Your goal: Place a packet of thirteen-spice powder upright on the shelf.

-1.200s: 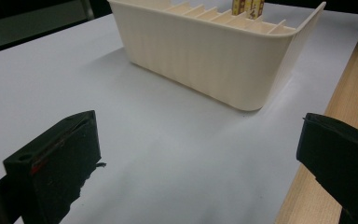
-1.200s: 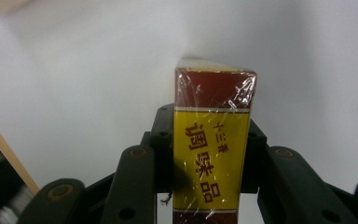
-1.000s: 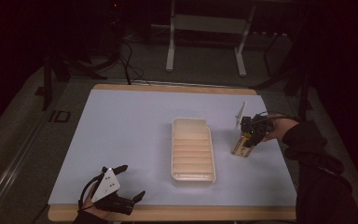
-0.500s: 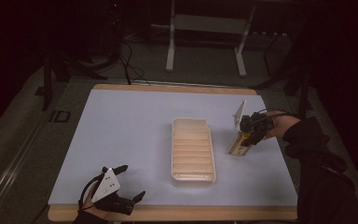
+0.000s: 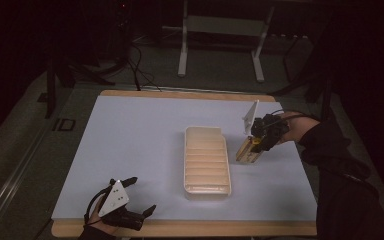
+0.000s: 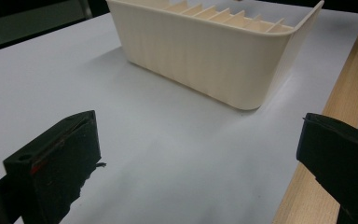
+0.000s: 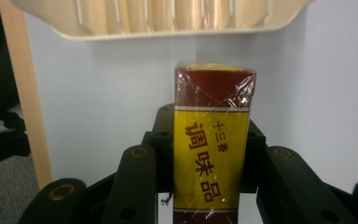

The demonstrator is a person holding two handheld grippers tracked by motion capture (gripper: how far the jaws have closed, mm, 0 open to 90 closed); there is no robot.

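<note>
One small seasoning box (image 7: 212,154), film-wrapped and probably light, stiff and slick, sat clamped across its long sides in the right gripper (image 7: 209,186). The left gripper (image 6: 191,177) rested wide open and empty near the ribbed tray (image 6: 214,60).

1. The left gripper (image 5: 130,197) is black and carries a pale grey three-cornered plate on top.
2. The right gripper (image 5: 256,145) is black too, its linkage arms studded with round screw holes.
3. A thin black cable loops from it.
4. The person wears a dark sleeve (image 5: 330,145).
</note>
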